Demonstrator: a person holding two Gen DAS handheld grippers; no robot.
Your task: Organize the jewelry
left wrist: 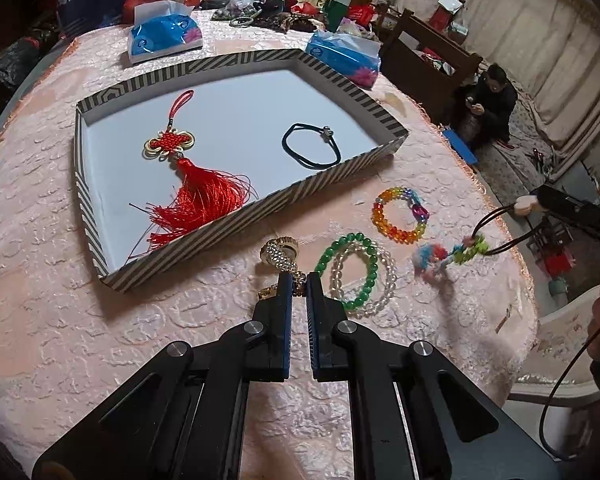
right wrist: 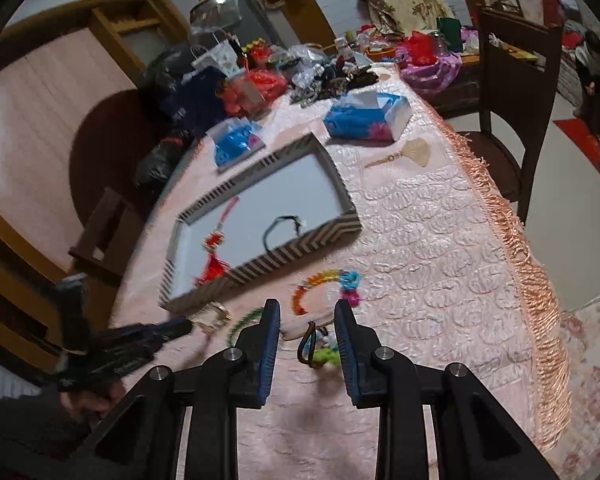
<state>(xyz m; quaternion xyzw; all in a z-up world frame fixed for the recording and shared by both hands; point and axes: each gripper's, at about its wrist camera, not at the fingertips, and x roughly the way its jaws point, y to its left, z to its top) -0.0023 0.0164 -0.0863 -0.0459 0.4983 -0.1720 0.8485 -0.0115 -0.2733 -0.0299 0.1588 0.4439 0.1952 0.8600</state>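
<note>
Step in hand, as a judgement: loose pieces are being moved off the pink tablecloth [left wrist: 60,320] into the striped tray [left wrist: 236,60], one per gripper. Left to right in the left wrist view: the tray already holds a red knot tassel [left wrist: 188,184] and a black hair tie [left wrist: 312,146]. Just outside the tray's near wall, the left gripper [left wrist: 299,280] sits with its jaws fully closed, pinching a rhinestone gold chain piece [left wrist: 280,254]; most of the piece lies on the cloth ahead of the fingertips, so it is gripped but not clearly lifted. Just right of it, a green bead bracelet [left wrist: 346,272] overlaps a clear bead bracelet [left wrist: 364,280], both untouched. Beyond those lies a rainbow bead bracelet [left wrist: 400,214]. Furthest right, the right gripper [right wrist: 307,314] is partly open, and a dark cord loop [right wrist: 306,344] with a green and blue charm [right wrist: 326,354] hangs between its jaws. Its pads look clear of the cord in its own view, while the left wrist view shows the cord [left wrist: 496,220] running up to that tool, so whether it is pinched or only hooked cannot be told. Next move likely calls for carrying the corded charm over the tray wall and dropping it on bare white floor, clear of the hair tie, then lifting the chain piece across without snagging the bracelets.
</note>
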